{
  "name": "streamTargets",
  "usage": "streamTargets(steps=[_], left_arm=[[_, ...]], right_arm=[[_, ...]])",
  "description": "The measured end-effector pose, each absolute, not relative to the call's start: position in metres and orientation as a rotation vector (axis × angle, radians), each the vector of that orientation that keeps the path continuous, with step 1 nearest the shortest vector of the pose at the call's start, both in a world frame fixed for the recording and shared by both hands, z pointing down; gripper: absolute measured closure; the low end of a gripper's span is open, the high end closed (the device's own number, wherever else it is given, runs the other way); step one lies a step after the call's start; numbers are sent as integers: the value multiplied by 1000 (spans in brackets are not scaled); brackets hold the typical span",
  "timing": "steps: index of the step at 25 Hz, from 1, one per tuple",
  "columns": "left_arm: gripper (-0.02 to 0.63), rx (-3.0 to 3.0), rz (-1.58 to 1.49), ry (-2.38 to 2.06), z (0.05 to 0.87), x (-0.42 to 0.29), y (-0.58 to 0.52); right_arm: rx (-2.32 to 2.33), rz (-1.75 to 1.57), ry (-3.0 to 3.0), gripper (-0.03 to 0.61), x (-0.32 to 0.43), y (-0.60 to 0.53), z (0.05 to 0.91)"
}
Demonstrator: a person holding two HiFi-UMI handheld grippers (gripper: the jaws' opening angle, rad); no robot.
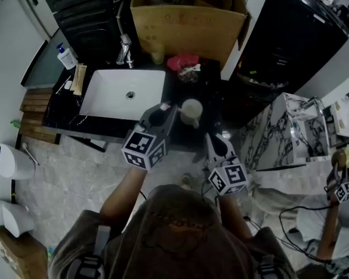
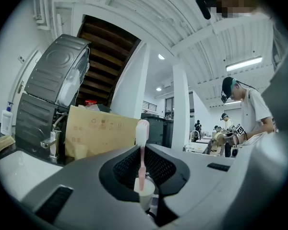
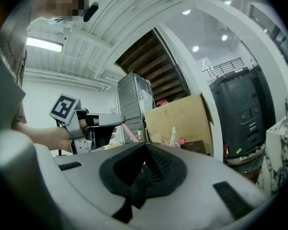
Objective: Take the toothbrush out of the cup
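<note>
Left gripper [image 2: 143, 151]: jaws pinched narrow on the slim pink plastic toothbrush [image 2: 142, 131]. I see it upright at the centre of the left gripper view, bristle head above the jaw tips. Its handle runs down to the rim of the small cream cup [image 2: 145, 191] just below the jaws, lower centre of that frame. I can't tell whether the handle's end is inside the cup or clear of it.

Right gripper [image 3: 145, 150]: jaws together, nothing between them. In the head view it sits lower right of centre, near the cup but apart from it. At the left of the right gripper view I get the left gripper side-on, with the toothbrush slanting through its jaws.

Head view, moving outward:
- The cup stands on the black stone countertop [image 1: 212, 86] at frame centre, and the pink brush head shows just left of it at the left gripper's tip.
- A white rectangular sink [image 1: 113, 95] is left of the cup.
- A chrome faucet [image 1: 124, 50] stands behind the sink.
- A white pump bottle with a blue top [image 1: 66, 56] is in the upper left.
- A large brown cardboard box [image 1: 189, 22] is at top centre.
</note>
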State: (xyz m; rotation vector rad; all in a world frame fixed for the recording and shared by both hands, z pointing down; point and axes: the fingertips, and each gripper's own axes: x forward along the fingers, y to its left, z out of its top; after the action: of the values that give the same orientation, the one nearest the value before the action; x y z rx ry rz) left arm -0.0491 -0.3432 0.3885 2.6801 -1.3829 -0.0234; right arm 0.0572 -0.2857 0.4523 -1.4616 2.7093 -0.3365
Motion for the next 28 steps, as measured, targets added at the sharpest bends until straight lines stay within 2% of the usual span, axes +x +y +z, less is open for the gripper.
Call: streamTargets(steps=[17, 28], left_arm=[[591, 2679, -33, -1319, 388, -80, -243], [591, 2690, 17, -1288, 398, -68, -178]], right_arm=[[-1458, -324, 2745, 578, 22, -213, 438], [-1422, -315, 2749, 578, 37, -166, 433]])
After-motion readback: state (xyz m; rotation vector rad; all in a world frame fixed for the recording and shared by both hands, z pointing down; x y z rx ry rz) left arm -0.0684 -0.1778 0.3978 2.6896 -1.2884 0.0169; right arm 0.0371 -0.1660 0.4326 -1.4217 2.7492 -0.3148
